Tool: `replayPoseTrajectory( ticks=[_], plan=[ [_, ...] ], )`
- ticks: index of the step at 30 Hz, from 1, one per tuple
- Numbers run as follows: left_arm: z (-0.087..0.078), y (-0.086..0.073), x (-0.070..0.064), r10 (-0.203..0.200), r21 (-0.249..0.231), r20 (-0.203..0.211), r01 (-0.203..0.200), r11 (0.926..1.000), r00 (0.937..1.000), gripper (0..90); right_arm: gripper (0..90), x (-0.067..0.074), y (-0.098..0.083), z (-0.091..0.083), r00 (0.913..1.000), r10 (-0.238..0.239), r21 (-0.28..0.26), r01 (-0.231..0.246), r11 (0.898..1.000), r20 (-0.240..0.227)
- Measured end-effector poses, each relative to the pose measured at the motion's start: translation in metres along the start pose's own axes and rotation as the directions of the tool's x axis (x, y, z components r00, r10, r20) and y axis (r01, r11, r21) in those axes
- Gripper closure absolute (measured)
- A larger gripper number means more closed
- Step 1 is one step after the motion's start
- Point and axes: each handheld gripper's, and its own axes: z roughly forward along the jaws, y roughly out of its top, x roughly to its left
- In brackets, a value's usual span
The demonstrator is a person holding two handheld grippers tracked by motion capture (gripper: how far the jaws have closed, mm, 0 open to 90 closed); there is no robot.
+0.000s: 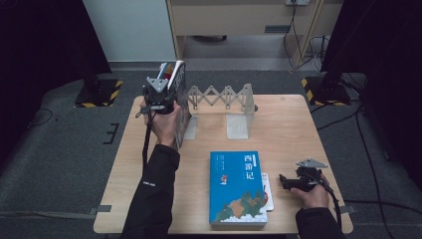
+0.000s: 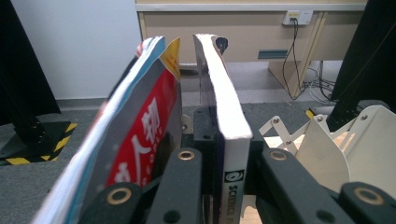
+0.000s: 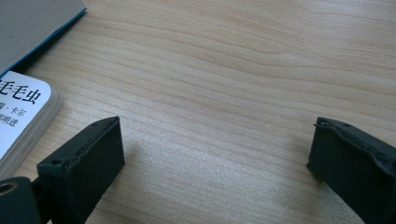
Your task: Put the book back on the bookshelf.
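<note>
From above, the left hand-held gripper [image 1: 160, 94] holds a dark-spined book [image 1: 180, 99] upright at the far left corner of the wooden desk [image 1: 288, 134], just left of the grey folding bookstand [image 1: 226, 107], with a colourful book [image 1: 169, 69] standing against its far side. Nearer the person than the bookstand, a blue book [image 1: 235, 189] lies flat on the desk with a small white booklet [image 1: 267, 191] poking out from under its right edge. Right of that blue book, the right hand-held gripper [image 1: 283, 180] rests low over the desk.

Along the left hand-held gripper [image 2: 219, 163], the jaws are clamped on the dark-spined book [image 2: 222, 116], which rises upright between them; the red-and-blue colourful book [image 2: 135, 140] leans beside it, and the bookstand [image 2: 336, 140] sits on its other side.

Along the right hand-held gripper [image 3: 215, 149], the jaws stand wide apart with nothing but bare desk [image 3: 233, 70] between them; the white booklet [image 3: 21, 116] lies just beside one jaw, under the blue book [image 3: 32, 23].
</note>
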Motion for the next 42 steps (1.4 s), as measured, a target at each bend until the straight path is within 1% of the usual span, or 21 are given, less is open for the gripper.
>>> replayPoseTrajectory(
  ticks=[1,4,5,6,7,11,13,15,16,19,23,26,30,34,36,38,42],
  plan=[
    [0.001,0.0,-0.001,-0.004,0.002,0.006,0.004,1.0,1.0,81.8,3.4,0.0,0.0,0.0,1.0,0.0,0.0,0.0,1.0,0.0],
    [0.005,-0.001,-0.002,-0.032,0.013,0.028,0.031,0.9994,0.9991,81.9,3.4,0.0,0.0,0.0,1.0,0.001,0.001,-0.001,1.0,-0.001],
    [0.006,-0.002,-0.003,-0.033,0.016,0.03,0.033,0.9993,0.999,81.9,3.4,0.0,0.0,0.0,1.0,0.001,0.001,-0.001,1.0,-0.001],
    [0.007,-0.003,-0.003,-0.033,0.015,0.032,0.032,0.9994,0.999,81.9,3.4,0.0,0.0,0.0,1.0,0.0,0.001,0.0,1.0,-0.001],
    [0.007,-0.004,-0.003,-0.039,0.003,0.037,0.039,0.9992,0.9986,81.9,3.4,0.0,0.0,0.0,1.0,0.001,0.001,-0.001,1.0,-0.001],
    [0.009,-0.006,0.002,-0.062,0.0,0.025,0.062,0.9981,0.9978,81.9,3.4,0.0,0.0,0.0,1.0,0.001,0.001,-0.001,1.0,-0.001],
    [0.008,-0.008,0.003,-0.061,-0.014,0.023,0.061,0.998,0.9979,81.9,3.3,0.0,0.0,0.0,1.0,0.001,0.001,-0.001,1.0,-0.001],
    [0.008,-0.01,0.003,-0.053,-0.021,0.012,0.054,0.9983,0.9985,81.8,3.3,0.0,0.0,0.0,1.0,-0.001,0.004,0.001,1.0,-0.003],
    [0.008,-0.012,0.004,-0.053,-0.024,0.0,0.053,0.9983,0.9986,81.8,3.3,0.0,0.0,0.0,1.0,0.0,0.003,0.0,1.0,-0.003],
    [0.007,-0.014,0.007,-0.063,-0.028,-0.009,0.062,0.9977,0.998,81.8,3.3,0.0,0.0,0.0,1.0,-0.001,0.003,0.001,1.0,-0.003],
    [0.004,-0.017,0.01,-0.068,-0.028,-0.005,0.068,0.9973,0.9977,81.7,3.3,0.0,0.0,0.0,1.0,0.001,0.003,-0.001,1.0,-0.002],
    [0.002,-0.02,0.011,-0.062,-0.02,-0.006,0.062,0.9979,0.998,81.6,3.3,0.0,0.0,0.0,1.0,0.001,0.002,-0.001,1.0,-0.001],
    [0.001,-0.022,0.013,-0.034,0.003,-0.013,0.034,0.9994,0.9993,81.4,3.3,0.0,0.0,0.0,1.0,0.001,0.002,-0.001,1.0,-0.001],
    [-0.001,-0.023,0.015,-0.035,0.016,-0.01,0.035,0.9993,0.9993,81.3,3.3,0.0,0.0,0.0,1.0,0.001,0.002,-0.001,1.0,-0.001],
    [-0.003,-0.024,0.015,-0.026,0.028,-0.01,0.026,0.9993,0.9996,81.2,3.3,0.0,0.0,0.0,1.0,0.001,0.002,-0.001,1.0,-0.001],
    [-0.006,-0.025,0.015,-0.026,0.041,0.002,0.026,0.9988,0.9997,81.1,3.3,0.0,0.0,0.0,1.0,0.001,0.002,-0.001,1.0,-0.001],
    [-0.01,-0.028,0.015,-0.017,0.054,0.01,0.017,0.9984,0.9998,81.0,3.3,0.0,0.0,0.0,1.0,0.001,0.002,-0.001,1.0,-0.001]
  ],
)
